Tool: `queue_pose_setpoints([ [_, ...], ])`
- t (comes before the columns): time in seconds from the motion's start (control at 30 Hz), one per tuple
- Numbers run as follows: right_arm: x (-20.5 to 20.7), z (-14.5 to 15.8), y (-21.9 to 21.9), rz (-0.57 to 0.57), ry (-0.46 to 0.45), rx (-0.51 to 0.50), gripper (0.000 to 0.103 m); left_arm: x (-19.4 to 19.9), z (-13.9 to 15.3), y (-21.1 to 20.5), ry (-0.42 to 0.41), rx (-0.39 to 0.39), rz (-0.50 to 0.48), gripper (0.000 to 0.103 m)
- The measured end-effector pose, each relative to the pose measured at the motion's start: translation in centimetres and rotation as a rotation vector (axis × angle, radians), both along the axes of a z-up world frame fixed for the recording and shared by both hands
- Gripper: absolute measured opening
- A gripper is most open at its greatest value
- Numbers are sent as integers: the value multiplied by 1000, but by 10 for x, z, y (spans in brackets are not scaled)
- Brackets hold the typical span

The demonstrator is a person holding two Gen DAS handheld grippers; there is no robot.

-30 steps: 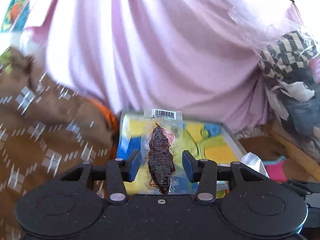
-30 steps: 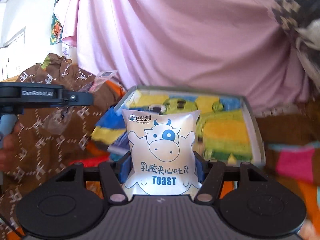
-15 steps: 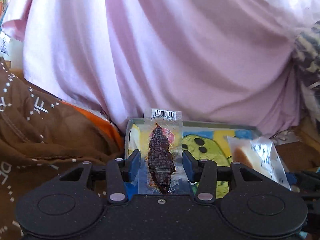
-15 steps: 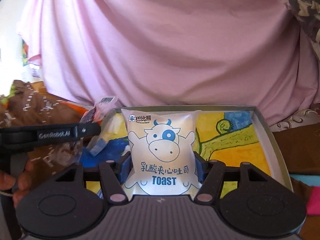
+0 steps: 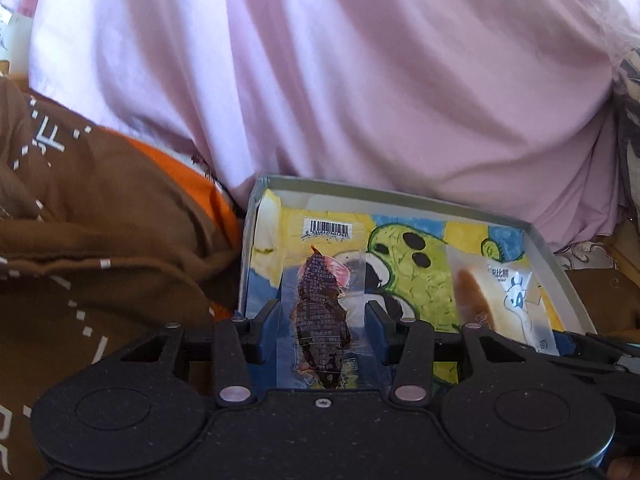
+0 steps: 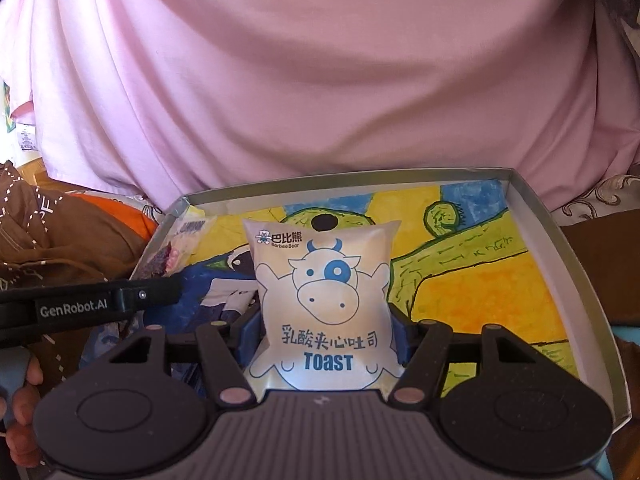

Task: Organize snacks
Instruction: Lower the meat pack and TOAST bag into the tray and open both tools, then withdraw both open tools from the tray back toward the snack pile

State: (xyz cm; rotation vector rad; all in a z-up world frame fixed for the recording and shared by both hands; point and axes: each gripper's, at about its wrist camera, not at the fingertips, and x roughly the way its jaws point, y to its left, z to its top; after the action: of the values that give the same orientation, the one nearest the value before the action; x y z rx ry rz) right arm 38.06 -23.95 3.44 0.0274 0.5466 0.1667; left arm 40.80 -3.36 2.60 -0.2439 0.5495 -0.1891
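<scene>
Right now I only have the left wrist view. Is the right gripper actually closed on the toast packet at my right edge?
Observer: Yes. The right gripper has both fingers pressed on the toast packet, with its cow print facing that camera.
Operator: Is there free floor in the box beyond it?
Observer: Yes. Right of the packet, the box shows only its painted floor.
Operator: Are my fingers touching the toast?
Observer: No. The left gripper, holding the dark snack packet, is clear of it by a visible gap.

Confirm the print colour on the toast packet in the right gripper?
Blue cow drawing and blue lettering on the white toast packet, held by the right gripper. Clearest in the right wrist view.
</scene>
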Motion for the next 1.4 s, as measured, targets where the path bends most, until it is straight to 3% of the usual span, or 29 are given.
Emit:
queue_pose_setpoints([
  [0.1,-2,1,2,4,-8,-15,71,3,-2,-1,31,-3,0,51],
  [0.17,-3,4,1,2,-26,-14,76,2,-2,1,41,-7,19,68],
  [0.2,-5,6,1,-3,-35,-15,83,1,-1,4,32,-24,26,69],
  [0.27,-8,11,-4,-11,-60,-11,87,-2,3,7,33,-45,30,72],
  [0.43,-25,29,-12,-33,-132,-28,98,-19,19,13,-20,-64,78,93],
  [0.53,-39,43,-19,-45,-177,-10,103,-30,28,18,-38,-86,91,96],
  [0.8,-89,69,-28,-52,-311,-17,103,-73,46,25,-93,-68,119,102],
  [1.23,-187,66,-30,-53,-414,7,103,-171,64,28,-206,-22,99,102],
  [1.4,-220,61,-28,-74,-457,-2,103,-210,58,33,-226,-5,95,102],
])
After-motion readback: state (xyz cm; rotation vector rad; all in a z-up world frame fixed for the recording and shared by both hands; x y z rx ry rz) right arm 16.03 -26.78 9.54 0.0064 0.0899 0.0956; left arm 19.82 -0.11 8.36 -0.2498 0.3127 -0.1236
